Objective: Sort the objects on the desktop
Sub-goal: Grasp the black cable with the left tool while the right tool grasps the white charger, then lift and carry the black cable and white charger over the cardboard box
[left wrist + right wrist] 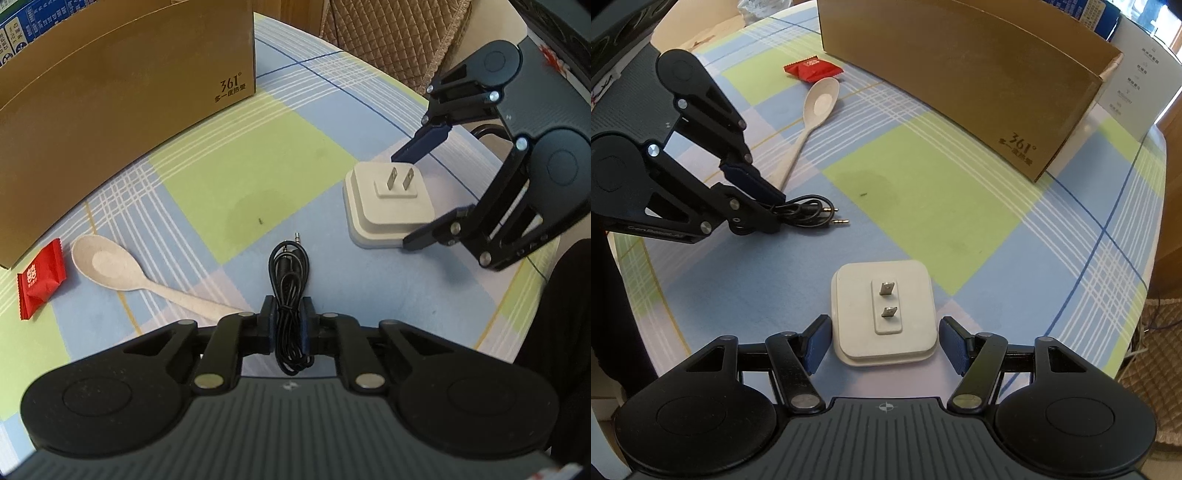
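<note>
Early days here. Far left, the red sachet (40, 277) and pale spoon (122, 271) lie unsorted beside the brown box (122, 110). The left gripper (288, 317) has clamped the coiled black cable (289, 280) on the table. The right gripper (882, 341) straddles the white plug adapter (884, 314), jaws spread, not touching. The box's inside is hidden.

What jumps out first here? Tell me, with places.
The left tool is shut on a coiled black cable near the table's front edge. The right tool sits open around a white plug adapter, prongs up. Behind them a big brown box lines the table's far side.
</note>
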Motion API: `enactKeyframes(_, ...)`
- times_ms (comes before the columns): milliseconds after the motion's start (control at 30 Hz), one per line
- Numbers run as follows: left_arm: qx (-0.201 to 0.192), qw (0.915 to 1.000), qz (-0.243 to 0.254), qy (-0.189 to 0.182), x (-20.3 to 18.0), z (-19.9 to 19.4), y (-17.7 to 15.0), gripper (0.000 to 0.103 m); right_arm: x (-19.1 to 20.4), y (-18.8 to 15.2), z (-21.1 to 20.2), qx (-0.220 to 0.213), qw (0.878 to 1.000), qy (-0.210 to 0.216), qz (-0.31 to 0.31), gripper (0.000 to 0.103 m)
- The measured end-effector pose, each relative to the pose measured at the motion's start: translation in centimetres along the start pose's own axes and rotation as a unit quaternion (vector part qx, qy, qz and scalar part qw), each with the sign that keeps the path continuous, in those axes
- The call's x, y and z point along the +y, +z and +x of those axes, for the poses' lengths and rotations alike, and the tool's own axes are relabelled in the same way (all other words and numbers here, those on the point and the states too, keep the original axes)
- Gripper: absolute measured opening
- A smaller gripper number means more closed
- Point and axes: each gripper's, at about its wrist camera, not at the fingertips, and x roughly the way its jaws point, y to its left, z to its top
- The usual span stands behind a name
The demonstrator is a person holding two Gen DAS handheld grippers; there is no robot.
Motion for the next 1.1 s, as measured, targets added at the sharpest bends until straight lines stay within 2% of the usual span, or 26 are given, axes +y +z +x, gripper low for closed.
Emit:
enactKeyframes(67,-0.004,1.0,-0.001,0.002,0.0,0.1,0.1,0.018,0.1,0.0,0.0,-0.001,1.0,0.001,0.002,0.061)
enactKeyframes(200,-0.009,0.9999,-0.001,0.007,0.0,0.5,0.2,0.018,0.0,0.0,0.1,-0.006,1.0,0.0,0.006,0.061)
enactKeyframes(667,-0.007,0.9999,-0.008,-0.001,-0.2,-0.1,-0.3,0.014,0.2,0.7,1.1,-0.003,1.0,-0.009,0.021,0.062)
enactKeyframes(1100,-0.021,0.9991,-0.036,0.003,0.8,-2.8,-1.0,0.013,0.9,0.8,-2.0,-0.021,0.998,-0.036,0.054,0.061)
